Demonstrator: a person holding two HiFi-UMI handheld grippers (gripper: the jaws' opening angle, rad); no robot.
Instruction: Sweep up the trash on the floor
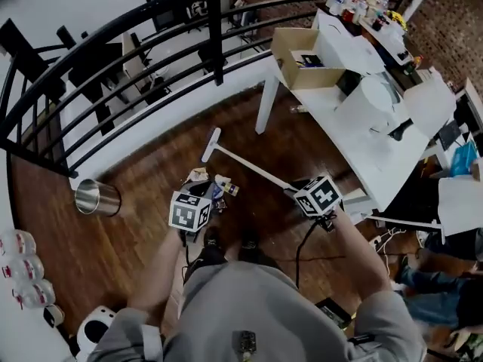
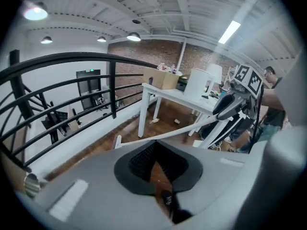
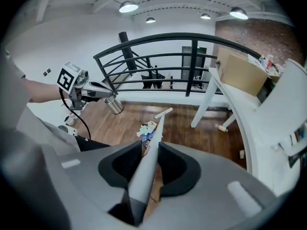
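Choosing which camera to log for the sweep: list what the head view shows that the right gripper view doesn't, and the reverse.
Only the head view: the right gripper from outside, its marker cube and the person's forearm behind it. Only the right gripper view: its jaws closed on the broom handle, plus ceiling lamps. Both: the trash pile, steel can, railing, cardboard box and left gripper.
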